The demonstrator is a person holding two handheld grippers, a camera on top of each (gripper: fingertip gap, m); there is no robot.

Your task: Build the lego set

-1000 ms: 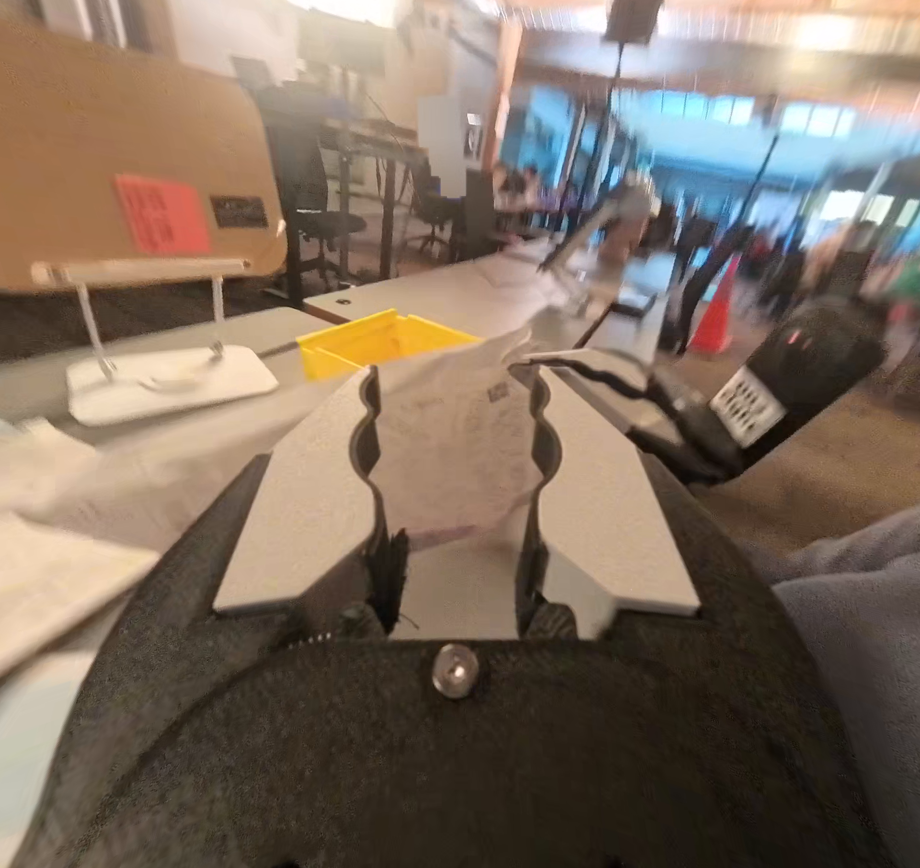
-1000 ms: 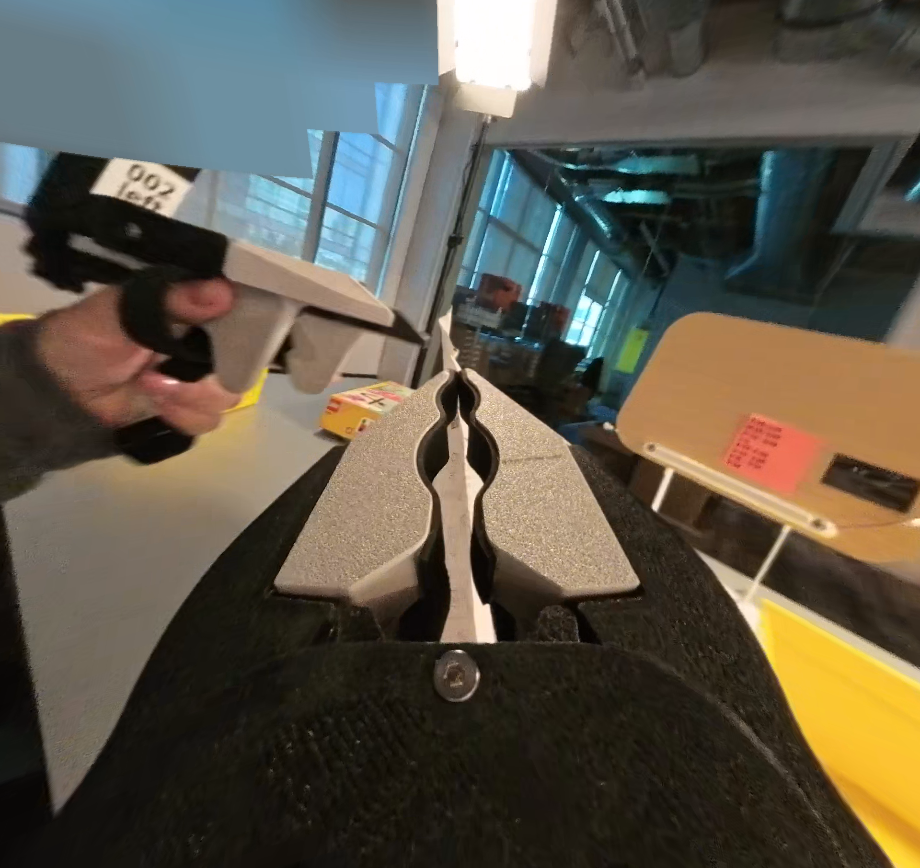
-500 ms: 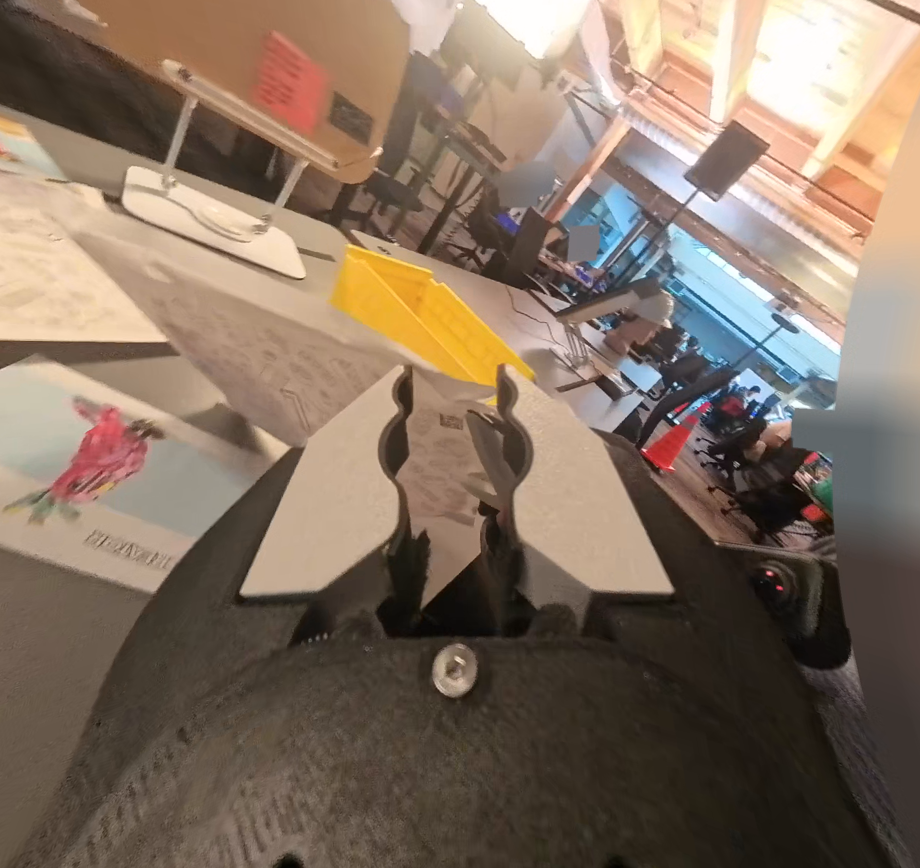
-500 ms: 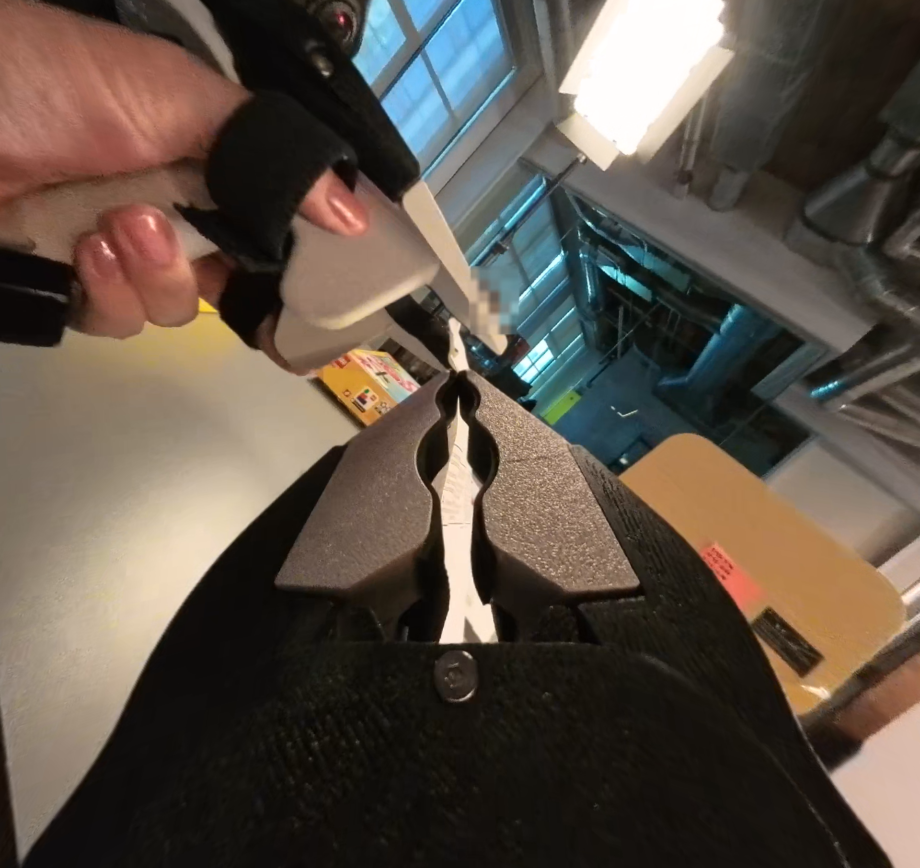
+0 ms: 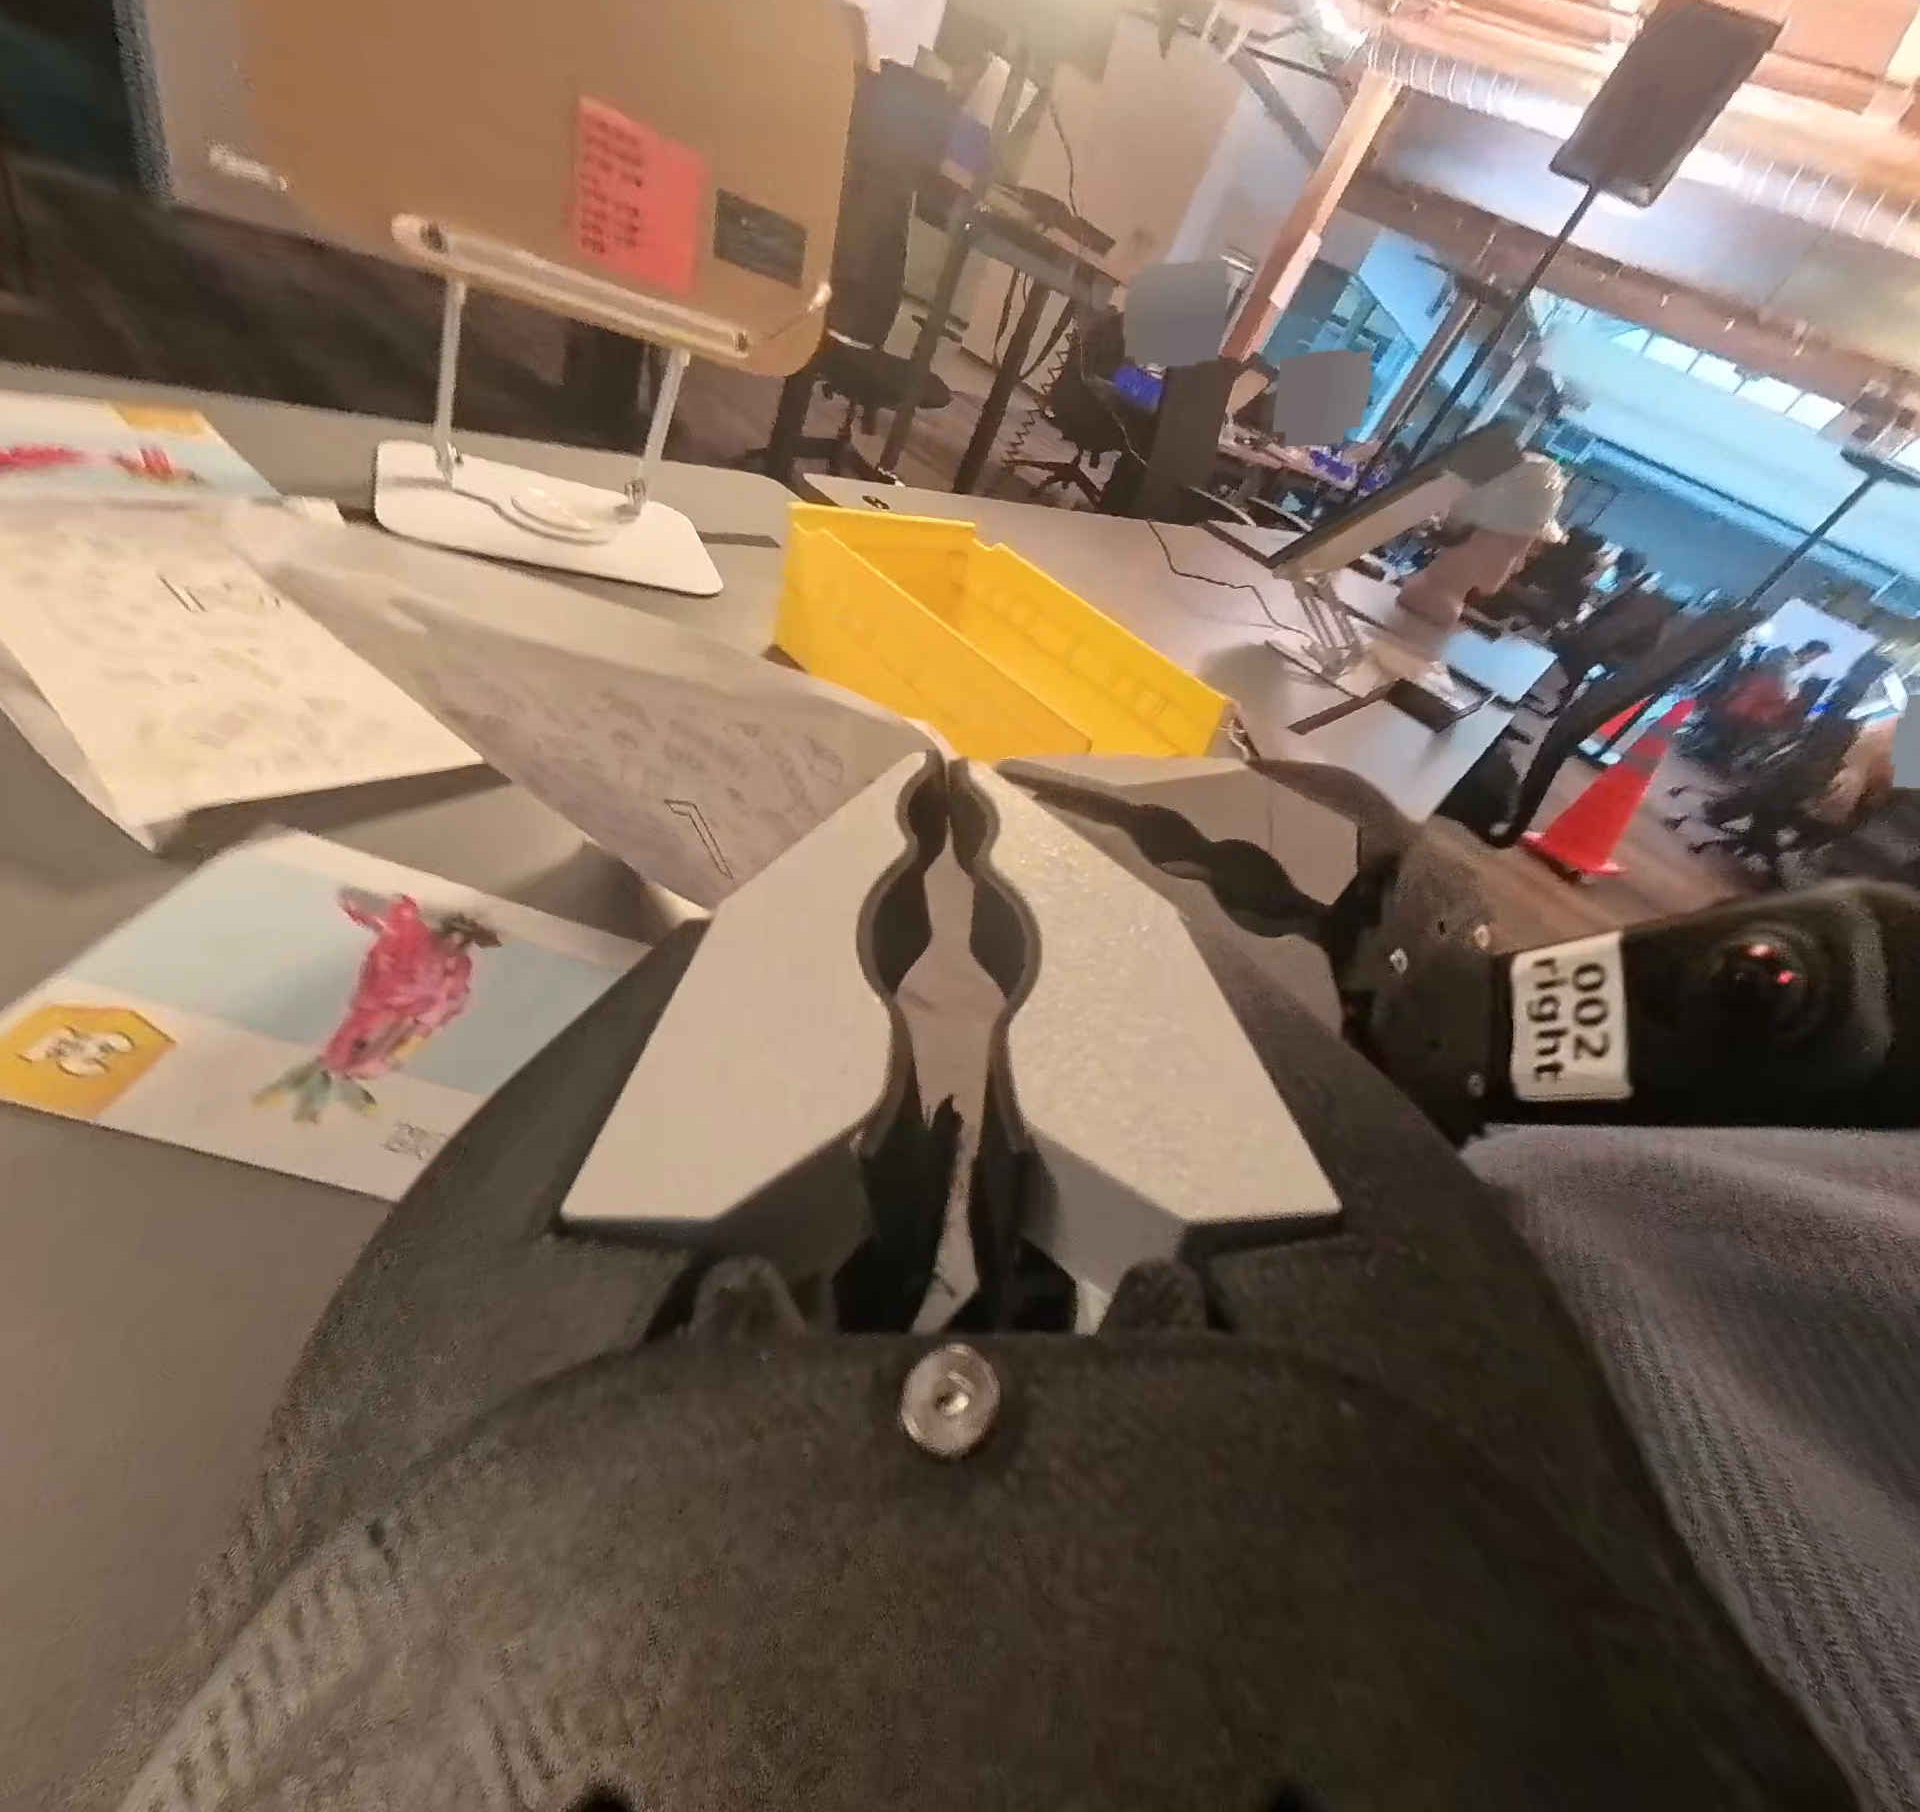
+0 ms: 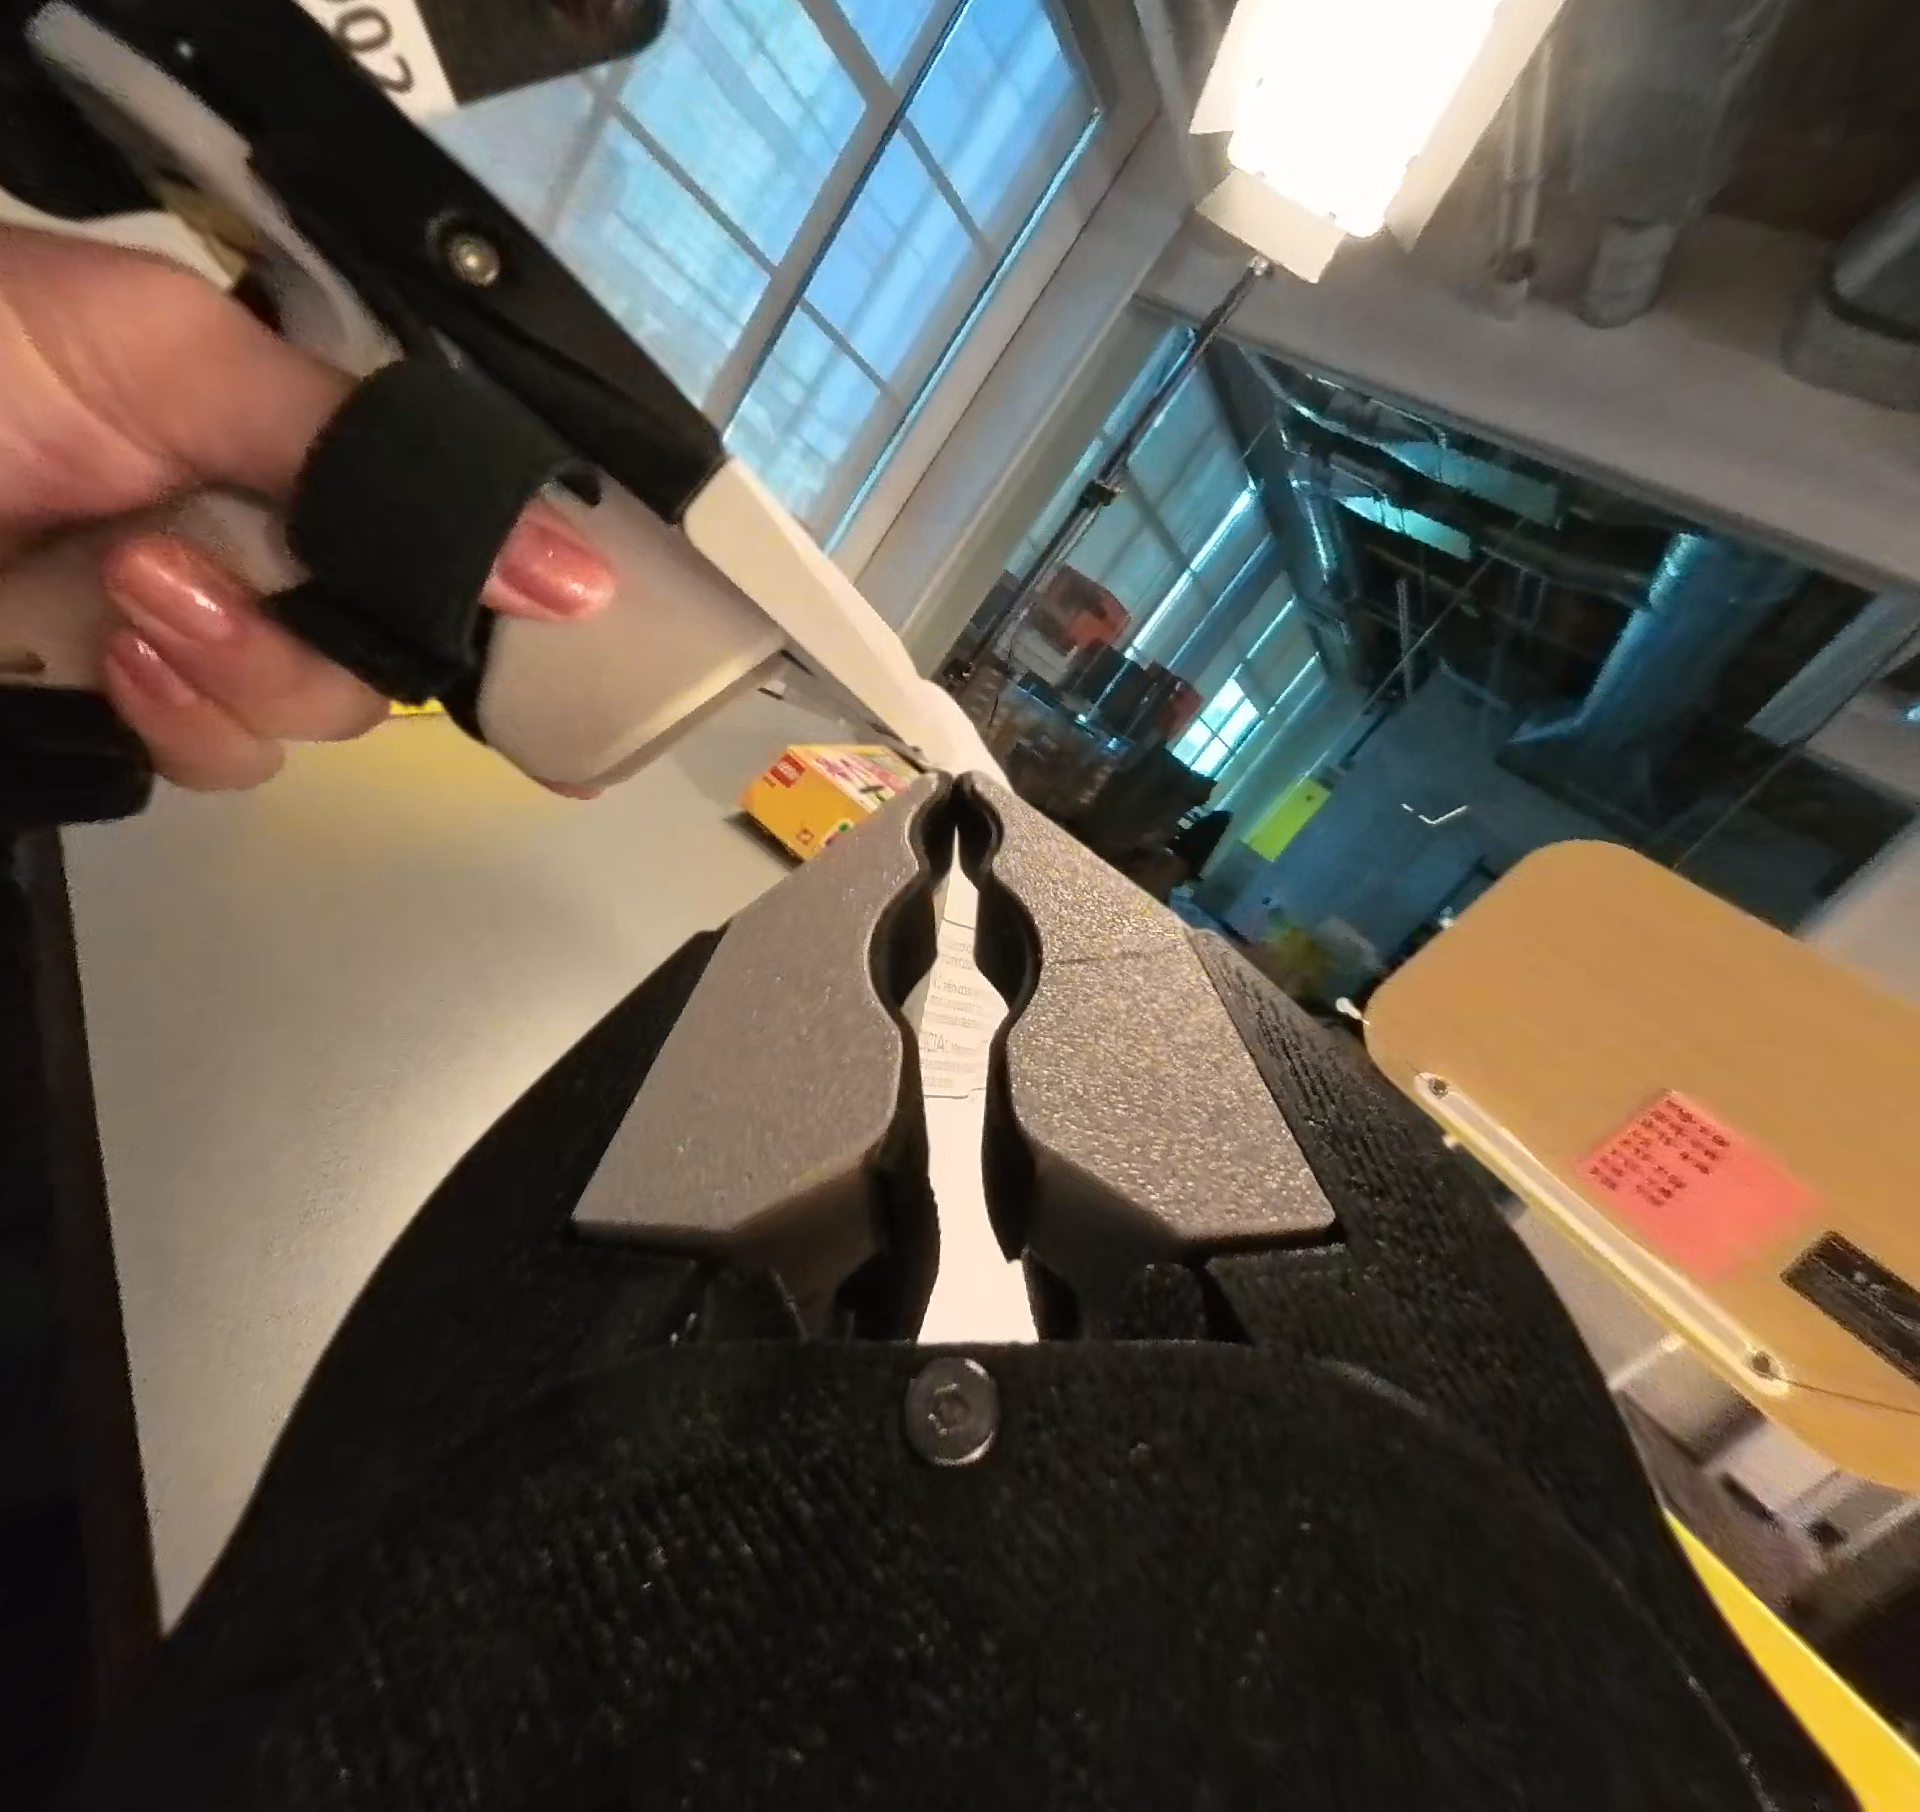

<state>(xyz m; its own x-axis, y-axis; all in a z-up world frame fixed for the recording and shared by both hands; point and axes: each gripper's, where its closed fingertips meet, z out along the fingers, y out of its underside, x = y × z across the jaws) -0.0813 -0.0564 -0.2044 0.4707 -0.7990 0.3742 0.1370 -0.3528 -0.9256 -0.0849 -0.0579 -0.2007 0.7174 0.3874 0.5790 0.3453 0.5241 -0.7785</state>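
Both claws are pressed together on one white paper bag, tips almost touching.

The left gripper [image 5: 948, 775] and right gripper [image 6: 954, 788] pinch the paper bag [image 5: 665, 754] above the grey table [image 5: 156, 1243]; it could be torn if pulled unevenly, or dropped beside the yellow bin [image 5: 997, 640].

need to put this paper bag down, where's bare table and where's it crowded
Bare grey table lies left of the right gripper, out to the yellow box. Crowded: printed sheets, the bird booklet, white stand base and yellow bin.
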